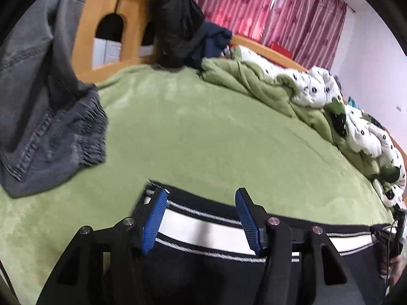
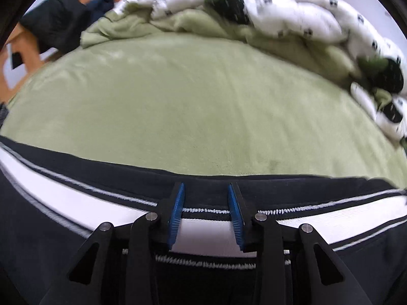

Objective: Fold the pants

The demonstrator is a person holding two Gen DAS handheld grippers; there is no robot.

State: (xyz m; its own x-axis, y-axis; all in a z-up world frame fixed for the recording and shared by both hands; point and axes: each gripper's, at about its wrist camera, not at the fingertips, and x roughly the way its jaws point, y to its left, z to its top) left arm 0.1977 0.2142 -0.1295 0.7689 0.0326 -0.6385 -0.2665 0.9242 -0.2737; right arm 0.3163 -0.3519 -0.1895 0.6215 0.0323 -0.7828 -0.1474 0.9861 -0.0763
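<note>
Black pants with a broad white side stripe [image 1: 203, 231] lie flat along the near edge of the green bed. My left gripper [image 1: 201, 197] is open, its blue pads [image 1: 155, 218] spread over the stripe near the pants' left end. The same pants [image 2: 76, 203] run across the right wrist view. My right gripper [image 2: 206, 190] is open above the stripe, pads [image 2: 235, 218] apart, holding nothing. The right gripper's body [image 1: 393, 236] shows at the far right of the left wrist view.
Grey jeans [image 1: 45, 117] lie crumpled at the left on the green bedsheet [image 1: 203, 132]. A rumpled green and white quilt [image 1: 318, 96] runs along the far side. Dark clothes [image 1: 178, 25] hang over the wooden bed frame [image 1: 106, 7]. Red curtains [image 1: 267, 7] are behind.
</note>
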